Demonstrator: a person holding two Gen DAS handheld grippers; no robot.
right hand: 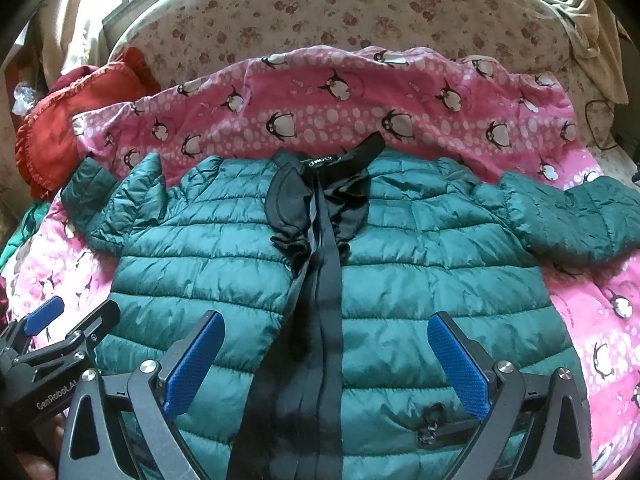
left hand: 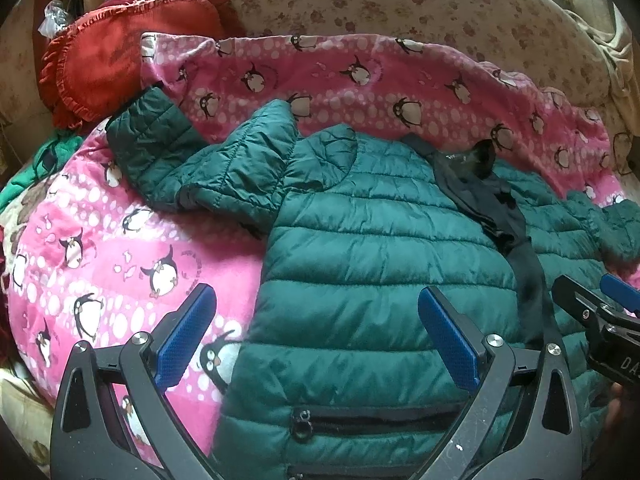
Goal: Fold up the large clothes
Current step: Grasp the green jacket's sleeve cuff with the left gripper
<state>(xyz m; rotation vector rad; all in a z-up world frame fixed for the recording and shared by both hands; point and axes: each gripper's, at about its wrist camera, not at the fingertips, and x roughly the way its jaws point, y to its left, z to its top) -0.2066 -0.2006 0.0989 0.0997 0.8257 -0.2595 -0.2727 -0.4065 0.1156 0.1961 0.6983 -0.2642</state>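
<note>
Two grippers hover low over the jacket, side by side. The left gripper (left hand: 316,336) has its jaws spread wide, blue ribbed pads (left hand: 186,334) on dark angular arms, and nothing between them; one pad sits over the blanket, the other over the jacket's front panel. The right gripper (right hand: 326,364) is spread just as wide and also holds nothing, its pads straddling the zip band.

Beneath them the jacket (right hand: 400,264) lies flat, front up and closed: glossy dark green quilted fabric, puffed in horizontal channels. A black zip band (right hand: 326,300) runs down its middle to a crumpled black collar (right hand: 320,196) with a small label. Each lower panel carries a zipped pocket (left hand: 372,420) with a ring pull. One sleeve (left hand: 160,152) stretches out toward the cushion, bent and creased; the other sleeve (right hand: 572,220) lies out to the opposite side.

Under the jacket spreads a soft pink fleece blanket (right hand: 320,108) printed with penguins and white dots. A red frilled cushion (left hand: 108,68) rests at its far corner, and behind stands a curved headboard (right hand: 320,12) in pale floral fabric.
</note>
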